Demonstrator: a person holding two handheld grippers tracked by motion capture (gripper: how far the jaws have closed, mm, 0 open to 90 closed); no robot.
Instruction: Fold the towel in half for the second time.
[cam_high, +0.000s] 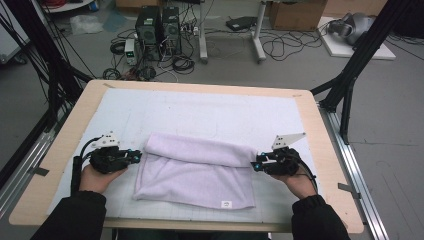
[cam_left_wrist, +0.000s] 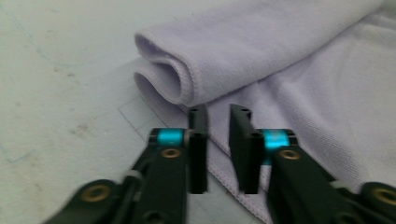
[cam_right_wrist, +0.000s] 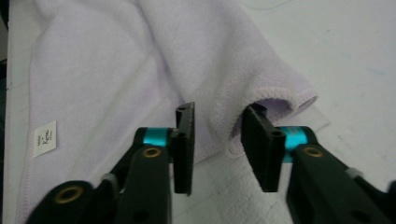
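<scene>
— What did the high view give you?

— A lilac towel (cam_high: 195, 172) lay mid-counter on a white mat (cam_high: 210, 112), its far edge rolled toward me. My left gripper (cam_high: 136, 156) sat at the roll's left end, my right gripper (cam_high: 256, 165) at its right end. I judged the rolling partly done, with a flat stretch left, its label (cam_high: 226, 203) at the near edge.

— And the left gripper view?

— The jaws stood slightly apart over the towel's (cam_left_wrist: 299, 84) flat hem, released, gripping nothing, with the rolled end just ahead.

— The right gripper view?

— Jaws parted, empty, straddling the roll's open end on the towel (cam_right_wrist: 140, 60).

— The surroundings?

— A pale wooden counter (cam_high: 75, 130), and on the grey floor behind it computer towers (cam_high: 157, 27) and tangled cables (cam_high: 285, 47).
</scene>
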